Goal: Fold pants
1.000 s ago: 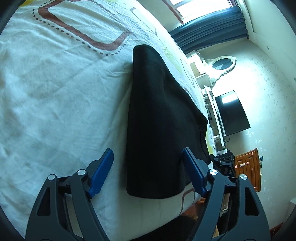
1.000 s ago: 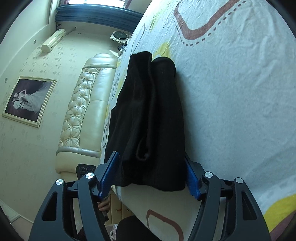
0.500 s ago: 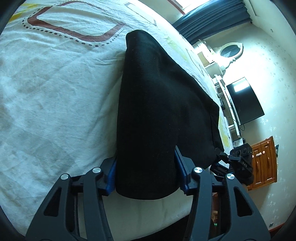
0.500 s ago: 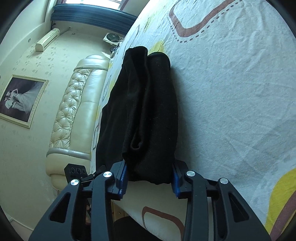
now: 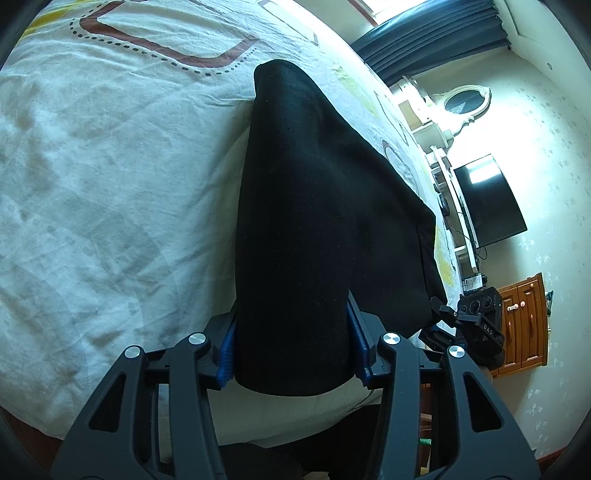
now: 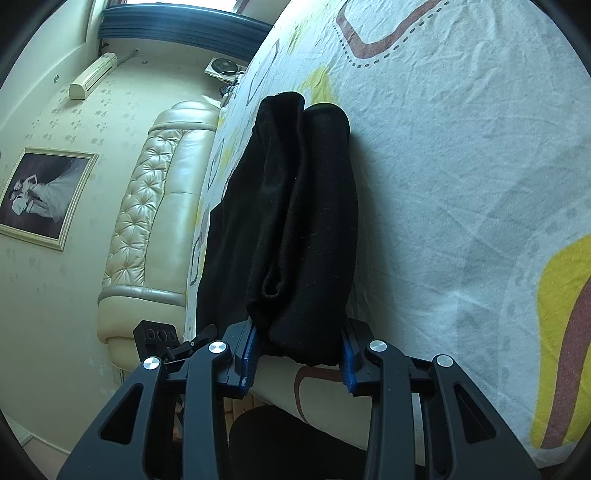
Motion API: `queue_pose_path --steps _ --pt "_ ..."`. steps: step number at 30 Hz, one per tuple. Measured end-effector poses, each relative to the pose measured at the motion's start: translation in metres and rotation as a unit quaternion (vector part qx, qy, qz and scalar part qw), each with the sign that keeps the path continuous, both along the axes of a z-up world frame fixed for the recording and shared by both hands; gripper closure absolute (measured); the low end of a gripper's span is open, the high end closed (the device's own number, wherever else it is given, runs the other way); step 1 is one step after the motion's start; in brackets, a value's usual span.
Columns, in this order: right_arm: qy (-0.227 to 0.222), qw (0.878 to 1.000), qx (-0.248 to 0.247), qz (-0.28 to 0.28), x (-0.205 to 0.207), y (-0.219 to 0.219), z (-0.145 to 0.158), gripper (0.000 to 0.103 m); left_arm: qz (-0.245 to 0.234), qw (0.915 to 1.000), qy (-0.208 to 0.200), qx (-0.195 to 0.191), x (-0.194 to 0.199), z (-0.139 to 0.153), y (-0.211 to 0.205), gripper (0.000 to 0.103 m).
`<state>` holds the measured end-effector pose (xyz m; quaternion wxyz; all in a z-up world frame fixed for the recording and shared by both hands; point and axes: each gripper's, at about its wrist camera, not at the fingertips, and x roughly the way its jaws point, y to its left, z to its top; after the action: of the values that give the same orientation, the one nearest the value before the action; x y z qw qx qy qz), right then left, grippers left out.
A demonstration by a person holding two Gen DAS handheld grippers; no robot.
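Observation:
Black pants [image 5: 317,206] lie folded lengthwise on a white patterned bedsheet [image 5: 110,177], stretching away from the near bed edge. My left gripper [image 5: 293,347] is shut on one near corner of the fabric, its blue pads pressed against both sides. In the right wrist view the same pants [image 6: 295,229] show as a thick doubled bundle, and my right gripper [image 6: 297,350] is shut on its near end. The other gripper's black body [image 5: 476,321] peeks past the pants at the right, and likewise at the left [image 6: 162,336] in the right wrist view.
The bedsheet [image 6: 461,166] spreads wide beside the pants. A padded cream headboard [image 6: 155,221] and framed picture [image 6: 40,192] stand at one side; a television [image 5: 487,203], white dresser with mirror [image 5: 461,103] and wooden cabinet [image 5: 524,317] at the other. Dark curtains [image 5: 436,33] hang at the back.
Both grippers went from wide open around the pants' near end to closed on the fabric, and each moved slightly forward. The pants' near edge now bunches between the pads.

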<state>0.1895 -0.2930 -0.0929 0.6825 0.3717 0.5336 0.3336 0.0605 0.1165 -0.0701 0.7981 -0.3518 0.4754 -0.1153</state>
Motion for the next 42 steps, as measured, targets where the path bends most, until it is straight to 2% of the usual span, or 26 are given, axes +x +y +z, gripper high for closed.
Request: queue_pose_path --steps 34,42 --pt "0.009 1.000 0.005 -0.001 -0.008 -0.002 -0.007 0.067 -0.006 0.9999 -0.005 -0.012 0.000 0.002 0.004 0.052" --pt "0.017 1.000 0.020 -0.002 -0.008 -0.007 -0.012 0.066 -0.007 0.9999 -0.002 -0.012 0.000 0.001 0.002 0.045"
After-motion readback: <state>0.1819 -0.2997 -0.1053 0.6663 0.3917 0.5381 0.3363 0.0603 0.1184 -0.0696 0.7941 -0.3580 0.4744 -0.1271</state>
